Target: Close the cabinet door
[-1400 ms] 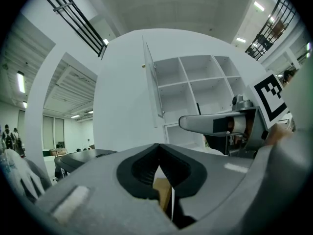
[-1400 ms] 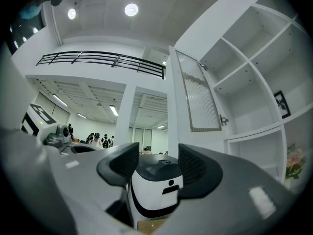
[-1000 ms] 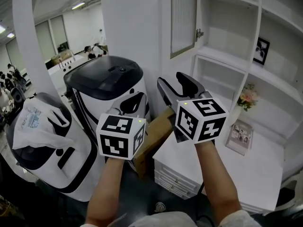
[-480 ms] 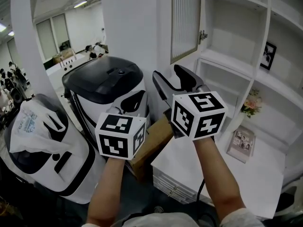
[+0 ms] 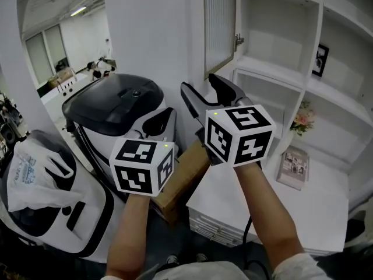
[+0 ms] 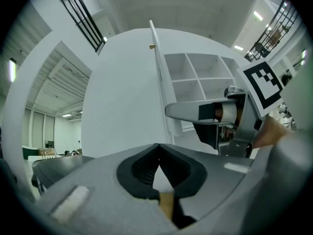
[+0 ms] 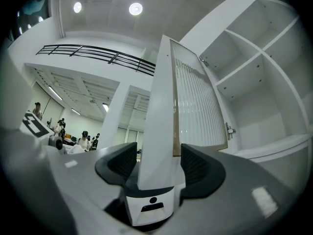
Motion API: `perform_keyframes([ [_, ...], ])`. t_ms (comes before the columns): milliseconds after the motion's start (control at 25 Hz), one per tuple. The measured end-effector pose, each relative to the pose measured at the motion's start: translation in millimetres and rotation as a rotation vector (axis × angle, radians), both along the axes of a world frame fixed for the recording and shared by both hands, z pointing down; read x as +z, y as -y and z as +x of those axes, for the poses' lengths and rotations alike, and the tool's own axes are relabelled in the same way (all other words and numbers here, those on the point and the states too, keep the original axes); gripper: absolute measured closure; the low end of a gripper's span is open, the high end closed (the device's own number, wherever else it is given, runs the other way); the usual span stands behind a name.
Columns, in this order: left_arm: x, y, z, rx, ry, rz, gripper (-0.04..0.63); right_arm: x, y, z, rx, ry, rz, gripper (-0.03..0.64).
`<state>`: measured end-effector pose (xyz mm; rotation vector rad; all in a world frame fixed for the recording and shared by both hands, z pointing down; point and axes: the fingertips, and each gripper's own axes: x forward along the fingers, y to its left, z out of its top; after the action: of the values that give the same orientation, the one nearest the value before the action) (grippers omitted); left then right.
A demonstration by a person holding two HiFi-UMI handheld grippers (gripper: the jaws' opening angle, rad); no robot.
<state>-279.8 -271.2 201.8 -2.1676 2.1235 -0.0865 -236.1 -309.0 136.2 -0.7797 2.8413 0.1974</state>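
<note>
The cabinet door (image 5: 220,25) has a ribbed glass panel and stands open, hinged on its right side (image 5: 239,39) to the white shelving (image 5: 280,34). My right gripper (image 5: 202,86) sits just below the door's lower edge. Its jaws are opening and no pad presses on anything. In the right gripper view the door (image 7: 195,97) rises ahead, its free edge lined up between the pads (image 7: 120,163). My left gripper (image 5: 165,114) is lower and to the left, shut and empty. The left gripper view shows its closed tips (image 6: 157,153), the door's edge (image 6: 159,82) and the right gripper (image 6: 215,114).
A white machine with a black lid (image 5: 113,101) stands left of the cabinet. A cardboard box (image 5: 180,177) leans beside it. The white desk (image 5: 309,209) below the shelves carries a photo card (image 5: 293,167) and flowers (image 5: 303,120). A white plastic bag (image 5: 29,168) lies at far left.
Both grippers have edged up and forward toward the door's lower edge. The right jaws stand slightly wider than before. The left jaws stay shut.
</note>
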Motion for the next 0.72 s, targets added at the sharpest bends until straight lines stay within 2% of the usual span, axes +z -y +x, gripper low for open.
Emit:
perform_keyframes([
  [360,-2,11,-5,0.130,-0.010,0.007,0.597,0,7,-9,0.120,-0.020,0.004,0.350],
  [720,0,16,-10,0.223,-0.010,0.011,0.597,-2,11,-10,0.231,-0.007,-0.002,0.373],
])
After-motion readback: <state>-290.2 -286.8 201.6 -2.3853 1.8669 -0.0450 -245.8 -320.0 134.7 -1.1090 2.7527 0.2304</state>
